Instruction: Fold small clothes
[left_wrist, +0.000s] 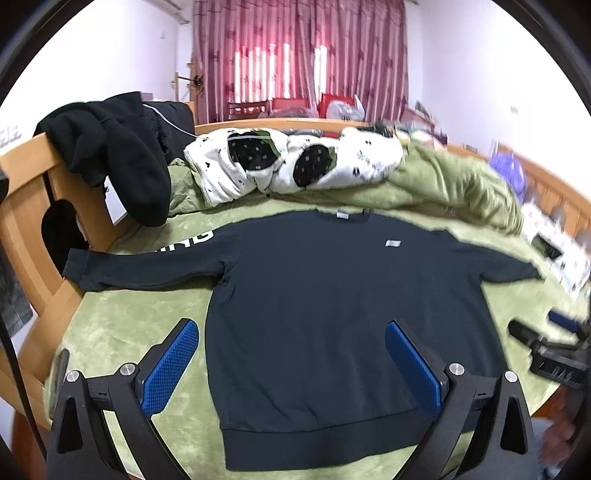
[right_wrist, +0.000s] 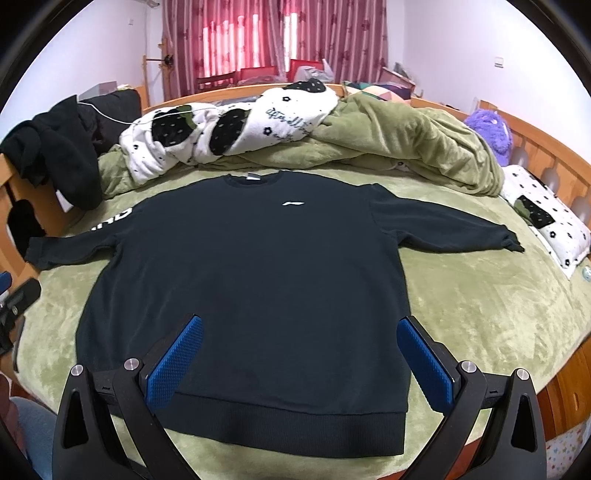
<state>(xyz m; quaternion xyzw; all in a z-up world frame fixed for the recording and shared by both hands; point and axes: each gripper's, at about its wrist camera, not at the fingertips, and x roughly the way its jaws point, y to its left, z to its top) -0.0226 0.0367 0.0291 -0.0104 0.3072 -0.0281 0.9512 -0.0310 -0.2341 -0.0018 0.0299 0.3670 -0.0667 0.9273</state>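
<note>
A dark navy sweatshirt (left_wrist: 325, 314) (right_wrist: 251, 280) lies flat and face up on the green bed cover, both sleeves spread sideways and the hem nearest me. White letters mark its left sleeve (left_wrist: 184, 242). A small white logo sits on the chest (right_wrist: 293, 203). My left gripper (left_wrist: 291, 332) hovers open above the lower left part of the body, blue pads wide apart. My right gripper (right_wrist: 300, 326) hovers open above the lower right part near the hem. Neither holds anything. The right gripper (left_wrist: 546, 332) also shows at the right edge of the left wrist view.
A bunched green blanket (right_wrist: 399, 140) and a white and black patterned quilt (right_wrist: 229, 125) lie behind the sweatshirt. Black clothes (left_wrist: 110, 155) hang over the wooden bed frame at the left. A patterned pillow (right_wrist: 546, 218) and a purple plush toy (right_wrist: 487, 129) sit at the right.
</note>
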